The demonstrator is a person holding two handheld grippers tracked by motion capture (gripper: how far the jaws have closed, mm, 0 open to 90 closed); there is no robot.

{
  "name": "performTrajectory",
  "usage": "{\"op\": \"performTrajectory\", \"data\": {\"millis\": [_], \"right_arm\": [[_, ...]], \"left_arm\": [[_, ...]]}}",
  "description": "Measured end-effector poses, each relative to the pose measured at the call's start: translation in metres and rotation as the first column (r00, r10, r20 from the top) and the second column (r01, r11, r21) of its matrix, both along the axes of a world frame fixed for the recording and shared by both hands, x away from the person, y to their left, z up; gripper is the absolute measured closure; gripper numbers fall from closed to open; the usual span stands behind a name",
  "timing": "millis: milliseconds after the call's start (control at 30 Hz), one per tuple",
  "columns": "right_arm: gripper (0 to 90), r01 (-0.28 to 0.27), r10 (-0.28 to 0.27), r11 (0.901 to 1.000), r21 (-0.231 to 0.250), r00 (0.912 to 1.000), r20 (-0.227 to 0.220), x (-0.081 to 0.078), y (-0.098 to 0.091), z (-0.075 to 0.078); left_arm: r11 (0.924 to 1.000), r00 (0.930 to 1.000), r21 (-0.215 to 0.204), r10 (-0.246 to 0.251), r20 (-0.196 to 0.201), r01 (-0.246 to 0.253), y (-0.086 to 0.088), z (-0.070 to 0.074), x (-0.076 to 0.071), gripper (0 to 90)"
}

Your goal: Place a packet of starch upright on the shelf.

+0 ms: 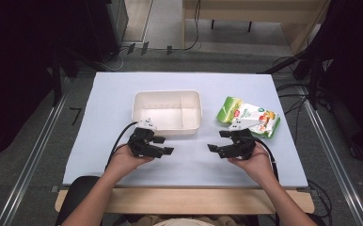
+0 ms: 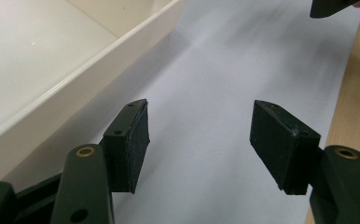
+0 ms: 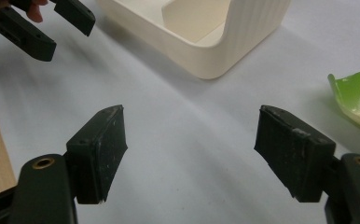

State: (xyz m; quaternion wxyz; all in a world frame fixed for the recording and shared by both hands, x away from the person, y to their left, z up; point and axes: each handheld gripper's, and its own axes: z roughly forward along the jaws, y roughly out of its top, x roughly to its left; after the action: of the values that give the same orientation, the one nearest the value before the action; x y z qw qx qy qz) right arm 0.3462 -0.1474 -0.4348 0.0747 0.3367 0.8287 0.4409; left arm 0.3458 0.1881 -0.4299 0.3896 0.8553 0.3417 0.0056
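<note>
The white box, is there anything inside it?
No, the box shows just its bare white floor and a divider in the high view, while the snack bags lie beside it on the table.

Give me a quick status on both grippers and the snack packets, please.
Left gripper open, empty, near the white tray. Right gripper open, empty. Snack packets flat on the mat beside the tray, untouched. Nothing in the way.

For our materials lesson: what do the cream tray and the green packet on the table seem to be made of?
Tray: probably moulded plastic, matt cream, with one-piece rounded corners, fine ribbing on the outer wall and a built-in divider. Packet: likely thin printed plastic film, glossy, creased and crinkled, catching light; whether it is foil-lined cannot be told.
</note>
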Motion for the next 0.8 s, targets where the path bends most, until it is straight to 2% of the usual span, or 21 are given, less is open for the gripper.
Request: {"op": "performTrajectory", "data": {"millis": [33,67,233,500,533,633,700,800], "right_arm": [[27.4,0.000,0.000,1.0000,0.000,1.0000,0.000,0.000,0.000,0.000],[29.6,0.006,-0.006,0.9997,-0.023,0.9999,-0.015,0.000,0.000,0.001],[30.3,0.000,0.000,0.9991,-0.041,1.0000,-0.001,-0.001,0.000,0.002],[30.8,0.012,-0.012,0.9995,-0.028,0.9999,0.003,0.000,-0.006,0.008],[33.4,0.010,-0.010,0.9994,-0.032,0.9999,0.005,0.000,-0.008,0.011],[33.8,0.011,-0.011,0.9991,-0.041,0.9999,0.009,0.000,-0.009,0.013],[36.2,0.021,-0.020,0.9986,-0.048,0.9996,0.022,0.000,-0.014,0.018],[38.1,0.040,-0.039,0.9981,-0.046,0.9990,0.021,0.000,-0.020,0.022]], "left_arm": [[1.0000,1.0000,0.000,0.001,0.000,-0.001,0.000,0.000,0.000,38.1],[1.0000,1.0000,0.001,0.003,-0.002,-0.003,0.000,0.000,0.000,38.1],[1.0000,1.0000,0.001,0.005,-0.001,-0.005,0.000,0.001,-0.001,38.1],[1.0000,1.0000,0.002,0.005,0.000,-0.005,0.000,0.001,-0.001,38.1],[1.0000,1.0000,0.002,0.006,0.000,-0.006,0.000,0.001,-0.001,38.1],[1.0000,1.0000,-0.002,0.006,0.003,-0.006,0.001,0.001,-0.001,38.2],[1.0000,0.9999,-0.006,0.003,0.017,-0.003,0.001,0.002,-0.002,38.1],[0.9999,0.9998,-0.010,0.005,0.018,-0.004,0.002,0.003,-0.002,38.1]]}}
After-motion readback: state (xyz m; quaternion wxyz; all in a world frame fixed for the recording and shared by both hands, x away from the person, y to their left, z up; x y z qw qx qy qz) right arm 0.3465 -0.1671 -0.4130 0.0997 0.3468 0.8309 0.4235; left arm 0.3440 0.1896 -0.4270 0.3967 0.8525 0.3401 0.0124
